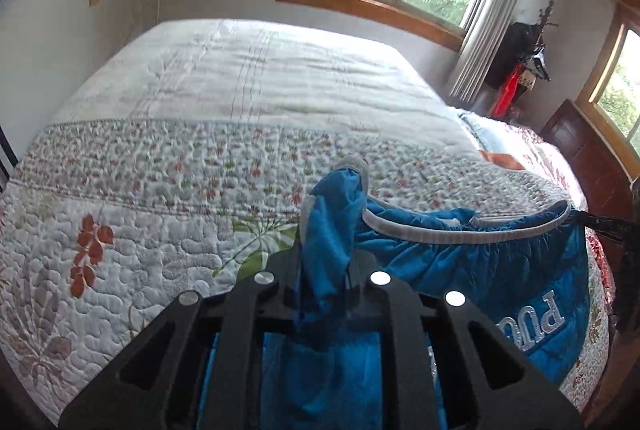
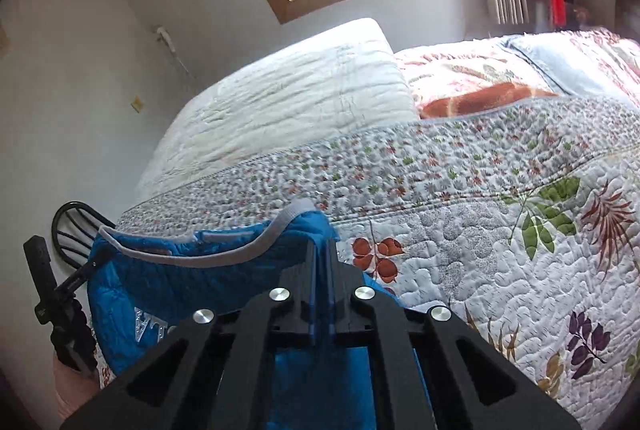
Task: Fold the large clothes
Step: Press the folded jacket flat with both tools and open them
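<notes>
A blue quilted garment (image 1: 500, 262) with grey edging and silver letters hangs stretched between both grippers above the bed. In the left wrist view, my left gripper (image 1: 325, 260) is shut on a bunched blue corner that sticks up past the fingertips. The right gripper (image 1: 592, 222) pinches the far end of the grey edge at the right side. In the right wrist view, my right gripper (image 2: 321, 254) is shut on the garment (image 2: 192, 282) just below its grey edge. The left gripper (image 2: 96, 260) holds the other end at the left.
The bed's floral quilt (image 1: 140, 238) (image 2: 500, 250) spreads ahead of both grippers. Pillows (image 2: 480, 81) lie at its head by a wooden headboard (image 1: 588, 157). Windows, a curtain (image 1: 488, 29) and hanging clothes (image 1: 520, 65) line the far wall. A black chair back (image 2: 70, 230) stands beside the bed.
</notes>
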